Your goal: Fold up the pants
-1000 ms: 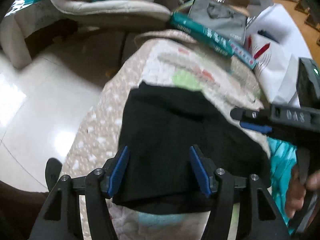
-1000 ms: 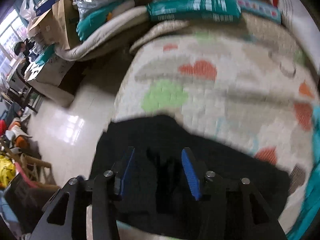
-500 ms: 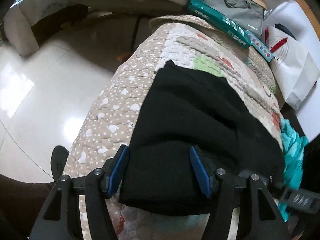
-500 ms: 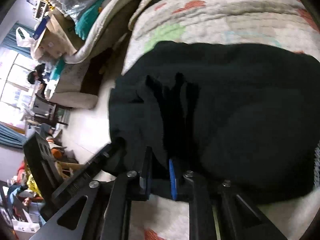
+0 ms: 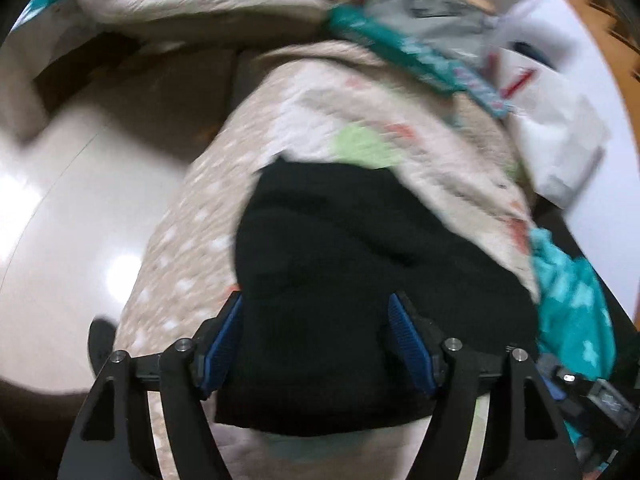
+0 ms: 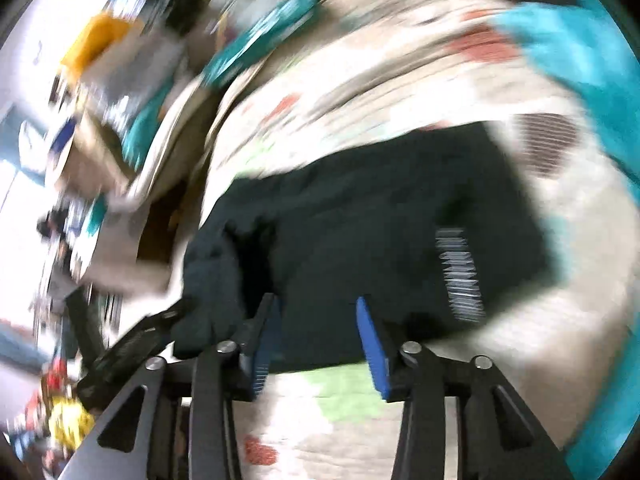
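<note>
The black pants (image 5: 340, 264) lie folded into a compact block on a patterned quilt (image 5: 320, 120). My left gripper (image 5: 316, 336) is open, its blue-padded fingers spread over the near end of the pants without gripping. In the right wrist view the pants (image 6: 380, 220) lie across the quilt (image 6: 400, 80), and my right gripper (image 6: 316, 336) is open at their near edge, holding nothing. Both views are blurred.
A shiny tiled floor (image 5: 80, 200) drops off left of the quilt. A teal cloth (image 5: 572, 312) lies at the right. Teal boxes (image 5: 400, 48), white bags (image 5: 552, 92) and a beige cushion (image 5: 208, 4) crowd the far end.
My right gripper was shut on a fold of the pants half a second ago; it has let go, opened and pulled back. My left gripper has stayed open above the pants.
</note>
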Demonstrator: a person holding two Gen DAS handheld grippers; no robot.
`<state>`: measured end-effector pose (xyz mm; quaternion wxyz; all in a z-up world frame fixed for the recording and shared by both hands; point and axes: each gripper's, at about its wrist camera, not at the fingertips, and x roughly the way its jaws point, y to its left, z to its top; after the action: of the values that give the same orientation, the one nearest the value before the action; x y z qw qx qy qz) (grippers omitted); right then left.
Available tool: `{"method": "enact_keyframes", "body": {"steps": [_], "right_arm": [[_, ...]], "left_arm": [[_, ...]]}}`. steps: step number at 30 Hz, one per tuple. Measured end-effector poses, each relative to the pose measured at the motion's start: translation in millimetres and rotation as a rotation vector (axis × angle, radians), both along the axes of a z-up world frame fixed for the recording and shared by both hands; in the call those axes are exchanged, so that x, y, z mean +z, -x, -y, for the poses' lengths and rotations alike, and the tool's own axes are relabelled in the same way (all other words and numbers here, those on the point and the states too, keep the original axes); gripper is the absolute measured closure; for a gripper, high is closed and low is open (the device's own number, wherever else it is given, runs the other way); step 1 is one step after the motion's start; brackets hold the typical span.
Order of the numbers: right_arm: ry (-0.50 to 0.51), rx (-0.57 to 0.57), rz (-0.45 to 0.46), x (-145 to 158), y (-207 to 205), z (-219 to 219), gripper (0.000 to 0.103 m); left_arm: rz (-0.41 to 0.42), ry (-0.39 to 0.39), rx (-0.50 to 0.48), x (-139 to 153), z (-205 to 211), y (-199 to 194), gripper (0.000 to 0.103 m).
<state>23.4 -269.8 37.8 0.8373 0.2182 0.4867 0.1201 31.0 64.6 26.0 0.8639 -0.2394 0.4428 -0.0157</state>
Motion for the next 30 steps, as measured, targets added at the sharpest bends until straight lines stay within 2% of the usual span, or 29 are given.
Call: {"method": "enact_keyframes", "body": {"steps": [2,4,9,13,16,17,21,23,24,25,26,27,30], "right_arm": [[-0.006,-0.127,0.027,-2.6,16.8,27.2,0.052],[-0.013,-0.207,0.029,-8.6,24.6,44.5,0.05],[-0.098,-0.306,-0.019,-31.6,16.1,70.7,0.048],[-0.179,-0.343,-0.061,-53.7,9.3,76.5,0.047],[-0.247,-0.366,-0.057,-64.1,8.0,79.7,0.047],[-0.259,-0.369,-0.046,-65.5,7.6,82.5,0.047],[-0.256,-0.357,-0.001,-67.0,-4.2,76.1,0.045],[-0.228,-0.333,0.018,-66.2,-11.3,70.7,0.045],[-0.217,-0.318,0.023,-66.2,-13.0,69.9,0.045],[-0.213,-0.294,0.023,-65.7,-15.4,67.8,0.054],[-0.224,-0.268,0.023,-65.2,-17.7,65.6,0.064],[-0.232,-0.244,0.017,-64.0,-21.6,61.7,0.081],[-0.162,-0.195,0.062,-46.5,-21.2,49.3,0.085]], "left_arm": [[0.014,-0.011,-0.069,13.5,17.8,-7.6,0.032],[0.023,-0.005,-0.157,27.6,41.8,-21.2,0.032],[-0.016,-0.073,-0.514,48.3,142.8,-80.2,0.032],[-0.072,-0.114,-0.736,33.6,231.4,-132.0,0.032],[-0.15,-0.145,-0.852,8.9,284.3,-162.0,0.032],[-0.164,-0.154,-0.87,3.7,292.9,-164.6,0.032],[-0.236,-0.293,-0.962,-29.7,333.1,-181.1,0.031],[-0.222,-0.363,-0.998,-31.6,341.3,-176.0,0.032],[-0.215,-0.39,-1.004,-30.6,342.3,-172.9,0.038],[-0.204,-0.421,-1.005,-29.3,341.6,-169.3,0.052],[-0.191,-0.441,-1.004,-27.1,338.2,-166.2,0.063],[-0.187,-0.425,-1.0,-24.5,334.4,-164.7,0.067],[-0.167,-0.313,-0.952,-7.8,307.2,-159.6,0.076]]}}
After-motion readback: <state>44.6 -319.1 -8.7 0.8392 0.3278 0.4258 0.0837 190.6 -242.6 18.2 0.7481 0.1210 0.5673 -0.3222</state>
